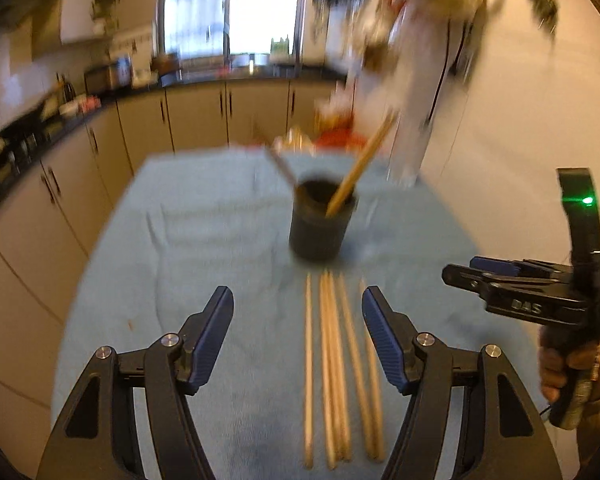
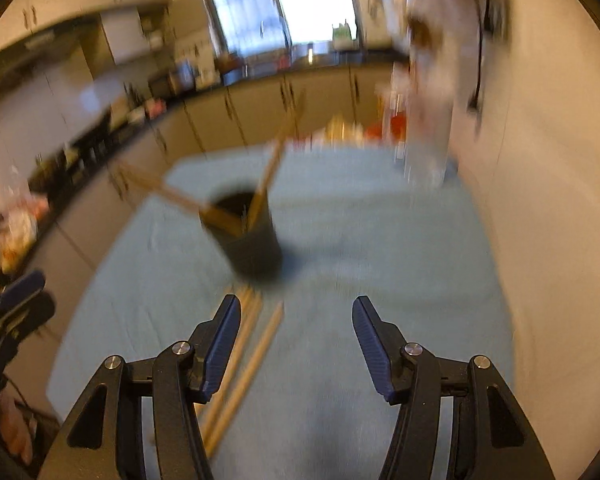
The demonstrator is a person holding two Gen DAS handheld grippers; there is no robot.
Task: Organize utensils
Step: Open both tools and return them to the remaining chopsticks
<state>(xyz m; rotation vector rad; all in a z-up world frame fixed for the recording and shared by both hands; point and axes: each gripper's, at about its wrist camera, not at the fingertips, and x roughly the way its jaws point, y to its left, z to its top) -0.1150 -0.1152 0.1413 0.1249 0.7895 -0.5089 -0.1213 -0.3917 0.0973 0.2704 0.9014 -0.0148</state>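
Five loose chopsticks point(image 1: 336, 380) show fully only from left gripper point(image 1: 298, 344).

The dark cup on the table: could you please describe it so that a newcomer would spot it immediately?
Start from the light blue cloth that covers the table. Near its middle stands the dark cup, a round, upright holder just beyond a row of loose chopsticks lying flat. It is the only dark container on the cloth, and two chopsticks lean out of its mouth.
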